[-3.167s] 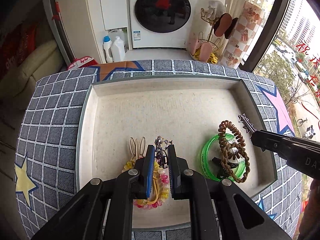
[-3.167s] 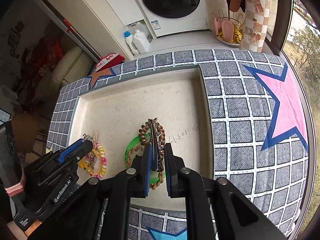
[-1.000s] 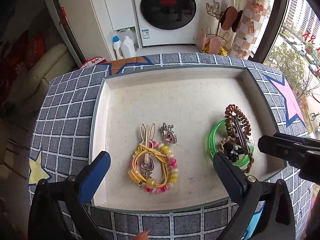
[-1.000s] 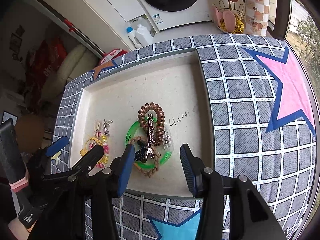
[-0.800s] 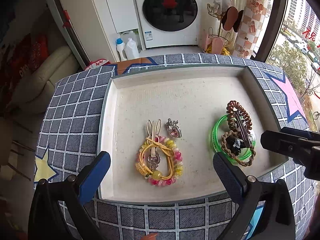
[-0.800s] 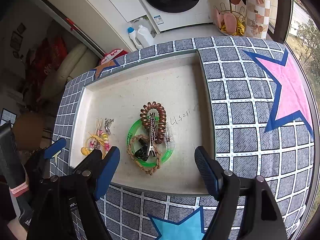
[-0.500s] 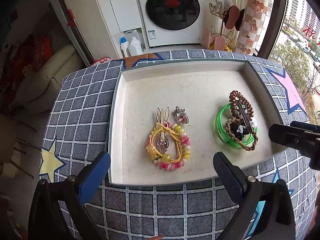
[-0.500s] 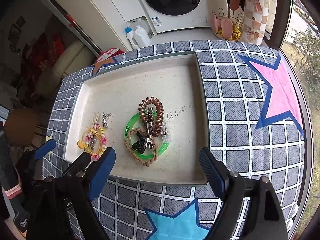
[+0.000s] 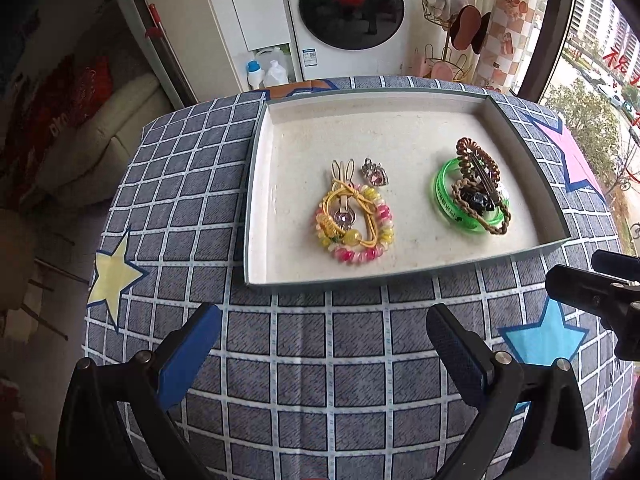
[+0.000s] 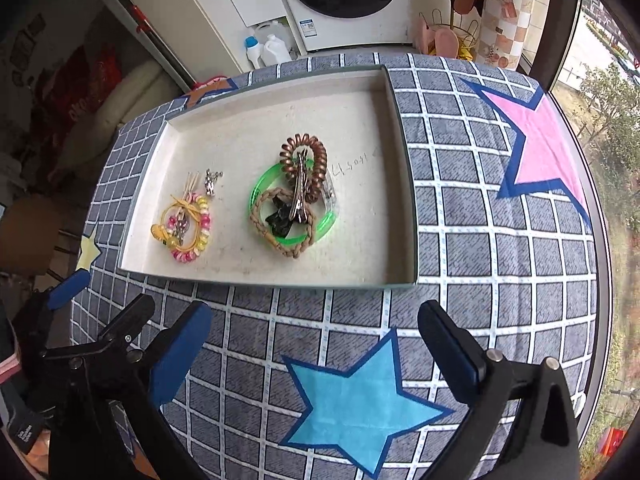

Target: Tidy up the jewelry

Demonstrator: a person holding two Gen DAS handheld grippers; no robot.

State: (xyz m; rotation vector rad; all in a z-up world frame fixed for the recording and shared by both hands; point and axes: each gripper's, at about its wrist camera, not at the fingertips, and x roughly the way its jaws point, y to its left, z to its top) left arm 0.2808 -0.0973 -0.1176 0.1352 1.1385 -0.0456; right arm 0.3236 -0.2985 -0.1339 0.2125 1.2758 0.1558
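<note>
A shallow cream tray (image 9: 400,92) (image 10: 404,184) sits on the checked cloth. In its left part lie a pink and yellow bead bracelet (image 9: 352,256) (image 10: 202,220), a yellow hair tie with a rabbit-ear clip (image 9: 343,168) and a small silver and pink charm (image 9: 376,174) (image 10: 209,186). In its right part lie a green bangle (image 9: 444,200) (image 10: 260,182), a brown coil hair tie (image 9: 466,146) (image 10: 304,144), a braided tie (image 10: 264,216) and a metal clip (image 10: 300,192). My left gripper (image 9: 324,344) and right gripper (image 10: 316,344) are open and empty, held back in front of the tray's near edge.
The table has a grey checked cloth with yellow (image 9: 112,276), blue (image 10: 360,400) and pink (image 10: 536,144) stars. Beyond it stand a washing machine (image 9: 352,12), detergent bottles (image 9: 264,72) and a slipper rack (image 9: 452,60). A window is at the right.
Both grippers let go of their pieces in the tray, opened wide and drew back toward me, past the tray's near edge. The jewelry has stayed in two groups.
</note>
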